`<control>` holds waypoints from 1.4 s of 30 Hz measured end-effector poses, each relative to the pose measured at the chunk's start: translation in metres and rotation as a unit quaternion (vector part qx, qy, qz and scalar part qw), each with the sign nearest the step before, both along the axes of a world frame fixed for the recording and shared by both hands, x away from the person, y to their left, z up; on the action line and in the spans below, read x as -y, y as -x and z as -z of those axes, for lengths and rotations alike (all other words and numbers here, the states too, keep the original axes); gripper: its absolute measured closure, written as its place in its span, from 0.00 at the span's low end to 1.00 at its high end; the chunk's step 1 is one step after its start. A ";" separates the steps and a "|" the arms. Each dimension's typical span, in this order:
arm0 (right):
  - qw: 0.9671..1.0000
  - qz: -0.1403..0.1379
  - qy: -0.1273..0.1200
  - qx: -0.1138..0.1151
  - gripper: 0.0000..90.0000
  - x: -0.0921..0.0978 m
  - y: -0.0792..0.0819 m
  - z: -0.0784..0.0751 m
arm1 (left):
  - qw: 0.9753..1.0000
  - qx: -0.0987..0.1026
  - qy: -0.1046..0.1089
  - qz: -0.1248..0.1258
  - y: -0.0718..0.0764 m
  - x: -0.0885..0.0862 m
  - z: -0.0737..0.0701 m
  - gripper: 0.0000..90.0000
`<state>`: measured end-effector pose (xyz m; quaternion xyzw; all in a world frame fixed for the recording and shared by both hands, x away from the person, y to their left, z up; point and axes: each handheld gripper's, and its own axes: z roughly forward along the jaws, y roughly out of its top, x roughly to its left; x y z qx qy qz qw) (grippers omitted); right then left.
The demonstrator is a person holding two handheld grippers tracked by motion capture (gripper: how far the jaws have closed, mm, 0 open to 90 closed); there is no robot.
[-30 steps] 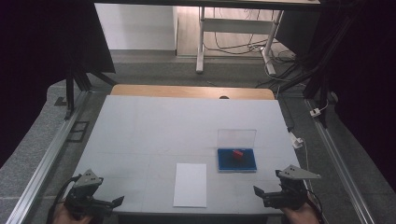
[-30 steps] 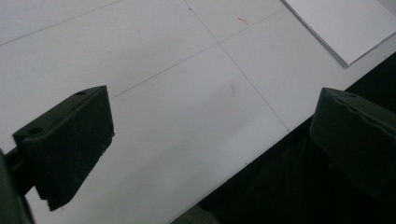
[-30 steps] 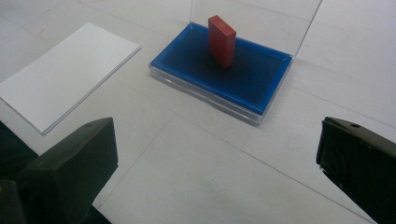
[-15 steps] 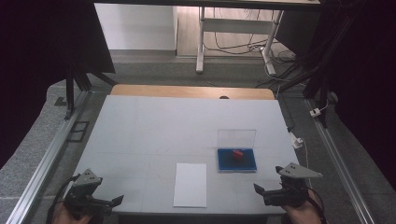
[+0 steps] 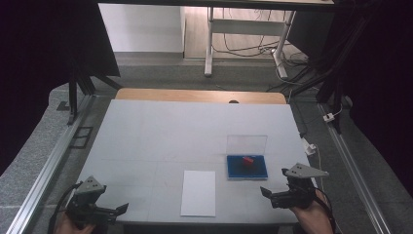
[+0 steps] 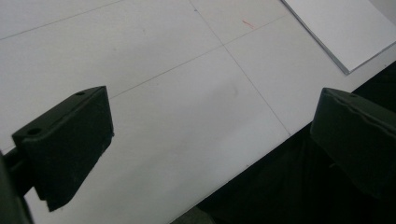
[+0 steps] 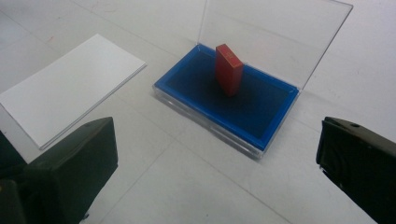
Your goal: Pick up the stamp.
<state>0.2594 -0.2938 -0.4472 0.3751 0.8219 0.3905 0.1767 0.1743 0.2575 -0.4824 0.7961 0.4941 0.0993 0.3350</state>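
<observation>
From where I sit, my right gripper (image 5: 267, 193) is plainly the nearer one to the small red rectangular block (image 7: 229, 69): it hangs at the near right corner of the white table (image 5: 160, 136) with its jaws spread wide and nothing between them, and the block lies just ahead of it, a little to its left. The block stands tilted on the blue lining of a shallow clear plastic case (image 7: 224, 108) whose transparent lid (image 7: 275, 37) stands raised on the far side, so I judge any reach must come from the near side. My left gripper (image 5: 122, 208) sits at the near left corner, also open and empty, well apart from the case. The flat white rectangular card (image 5: 198, 192) lies between the two grippers, its long axis running away from me. The right gripper view gives me the block's tilt; from the high view it is only a red speck.
</observation>
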 end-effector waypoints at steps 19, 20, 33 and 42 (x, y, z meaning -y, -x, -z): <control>0.999 -0.033 -0.002 -0.015 0.00 -0.019 -0.034 0.006 | 1.000 -0.003 0.003 0.006 -0.001 0.000 0.000 0.00; 0.999 -0.035 -0.007 -0.018 0.00 -0.020 -0.036 0.006 | 1.000 -0.003 0.003 0.006 -0.001 0.000 0.000 0.00; 0.999 -0.034 0.015 -0.038 0.00 -0.035 -0.066 0.016 | 1.000 -0.002 0.004 0.009 -0.001 0.000 0.000 0.00; 0.997 -0.043 0.036 -0.048 0.00 -0.042 -0.086 0.023 | 1.000 -0.003 0.002 0.011 -0.001 0.000 0.000 0.00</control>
